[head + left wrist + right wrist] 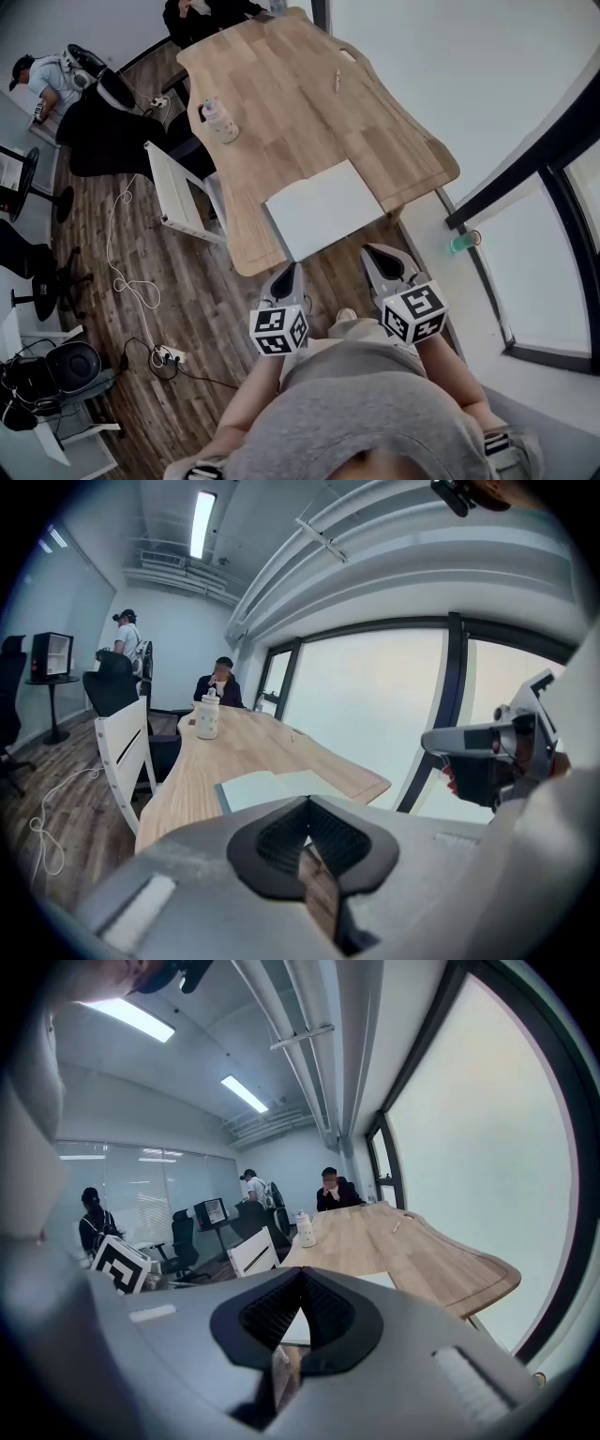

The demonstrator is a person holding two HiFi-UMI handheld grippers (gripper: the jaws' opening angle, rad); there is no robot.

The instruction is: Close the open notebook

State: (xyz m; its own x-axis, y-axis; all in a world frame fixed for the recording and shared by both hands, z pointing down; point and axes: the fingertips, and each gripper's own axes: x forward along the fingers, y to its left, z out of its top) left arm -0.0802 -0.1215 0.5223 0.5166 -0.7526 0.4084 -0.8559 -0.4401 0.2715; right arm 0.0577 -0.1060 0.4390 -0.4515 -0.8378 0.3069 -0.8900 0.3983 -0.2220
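The open notebook (pixel 323 208) lies with blank white pages up at the near edge of the wooden table (pixel 309 103). My left gripper (pixel 289 271) and right gripper (pixel 369 252) hover side by side just short of that edge, below the notebook and apart from it. Both point toward it, with jaws together and nothing held. In the left gripper view the shut left gripper (pixel 306 801) sits low, the notebook (pixel 272 786) lies beyond it, and the right gripper (pixel 487 752) is off to the side. In the right gripper view the shut right gripper (pixel 300 1272) hides most of the notebook (pixel 380 1281).
A white jar (pixel 220 122) and a pen (pixel 337 80) lie further along the table. A white chair (pixel 178 192) stands at its left side, with a cable and power strip (pixel 169 356) on the floor. A person sits at the far end. A green cup (pixel 464 242) is on the windowsill.
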